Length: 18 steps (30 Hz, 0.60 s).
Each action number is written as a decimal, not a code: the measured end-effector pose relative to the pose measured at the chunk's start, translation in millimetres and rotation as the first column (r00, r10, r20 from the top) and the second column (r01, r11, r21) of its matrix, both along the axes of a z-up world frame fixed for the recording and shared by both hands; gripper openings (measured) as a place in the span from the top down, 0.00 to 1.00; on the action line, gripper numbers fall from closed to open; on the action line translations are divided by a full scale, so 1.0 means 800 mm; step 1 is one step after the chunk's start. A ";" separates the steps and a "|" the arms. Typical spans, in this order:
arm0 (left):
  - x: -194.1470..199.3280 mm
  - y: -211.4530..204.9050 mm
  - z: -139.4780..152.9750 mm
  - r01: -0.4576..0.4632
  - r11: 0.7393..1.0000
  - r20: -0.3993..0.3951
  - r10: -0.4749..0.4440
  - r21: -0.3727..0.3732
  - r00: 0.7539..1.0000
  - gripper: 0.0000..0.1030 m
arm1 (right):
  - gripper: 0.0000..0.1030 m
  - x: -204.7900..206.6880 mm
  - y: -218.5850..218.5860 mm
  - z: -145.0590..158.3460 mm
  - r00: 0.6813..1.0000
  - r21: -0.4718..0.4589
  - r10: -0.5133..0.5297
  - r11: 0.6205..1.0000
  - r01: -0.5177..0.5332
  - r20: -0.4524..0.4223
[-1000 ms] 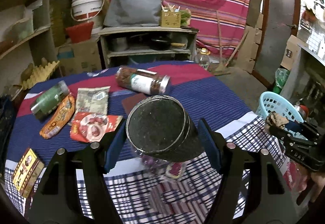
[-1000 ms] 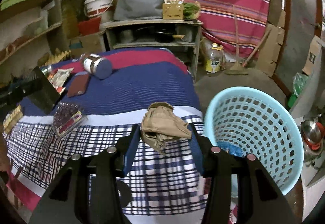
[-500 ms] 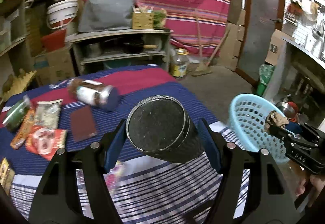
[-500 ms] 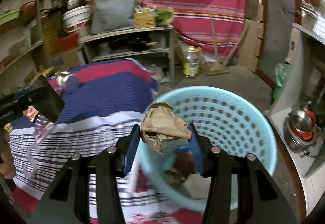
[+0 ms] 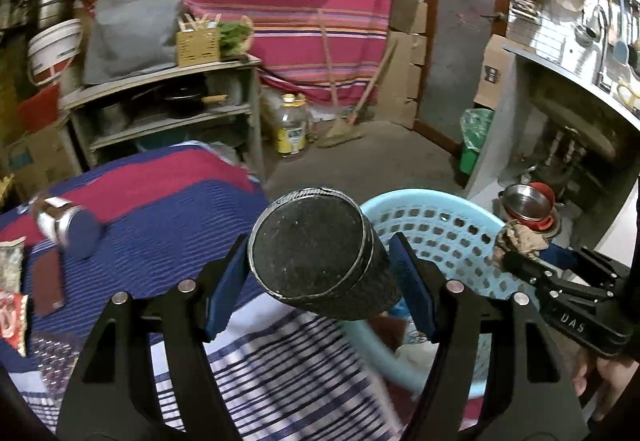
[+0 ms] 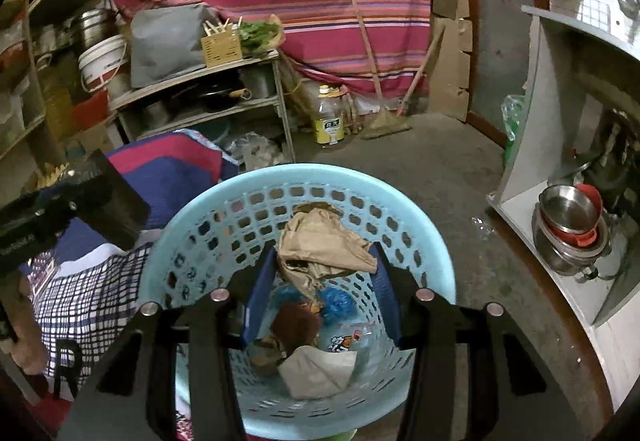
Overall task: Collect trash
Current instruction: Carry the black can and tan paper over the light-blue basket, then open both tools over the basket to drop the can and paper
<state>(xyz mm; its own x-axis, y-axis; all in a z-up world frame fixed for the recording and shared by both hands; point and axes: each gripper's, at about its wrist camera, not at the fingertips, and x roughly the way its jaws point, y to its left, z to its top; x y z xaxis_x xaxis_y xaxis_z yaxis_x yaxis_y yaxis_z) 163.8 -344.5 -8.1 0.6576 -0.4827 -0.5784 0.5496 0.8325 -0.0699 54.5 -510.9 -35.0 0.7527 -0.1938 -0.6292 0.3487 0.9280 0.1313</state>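
Over blue basket (image 6: pixel 434 261) w/ wrappers, right gripper (image 6: pixel 326 253) clamps brown paper (image 6: pixel 320 245), left gripper (image 5: pixel 318 277) clamps black can (image 5: pixel 316 253).

basket (image 6: pixel 256 181) on floor right of table (image 5: pixel 168 209) | jar (image 5: pixel 66 227) on table (lying) | trash in basket

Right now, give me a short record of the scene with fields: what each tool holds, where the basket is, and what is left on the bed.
left tool: shut on black cylindrical can, near the basket rim
right tool: shut on crumpled brown paper, over the basket opening
light blue basket: on the floor beside the bed, already holds trash
bed: jar lying on its side, dark red flat packet
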 end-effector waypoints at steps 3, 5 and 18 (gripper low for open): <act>0.002 -0.024 -0.006 0.024 1.000 -0.018 -0.024 -0.008 1.000 0.33 | 0.54 -0.002 -0.013 -0.008 1.000 0.018 -0.019 1.000 0.019 -0.002; 0.004 -0.035 -0.010 0.036 0.999 -0.021 -0.036 -0.002 0.999 0.33 | 0.54 -0.002 -0.018 -0.013 1.000 0.028 -0.027 0.999 0.028 -0.004; -0.007 -0.053 -0.008 0.088 0.996 0.012 -0.088 0.022 0.996 0.27 | 0.54 -0.002 -0.023 -0.025 0.999 0.037 -0.035 0.999 0.036 -0.008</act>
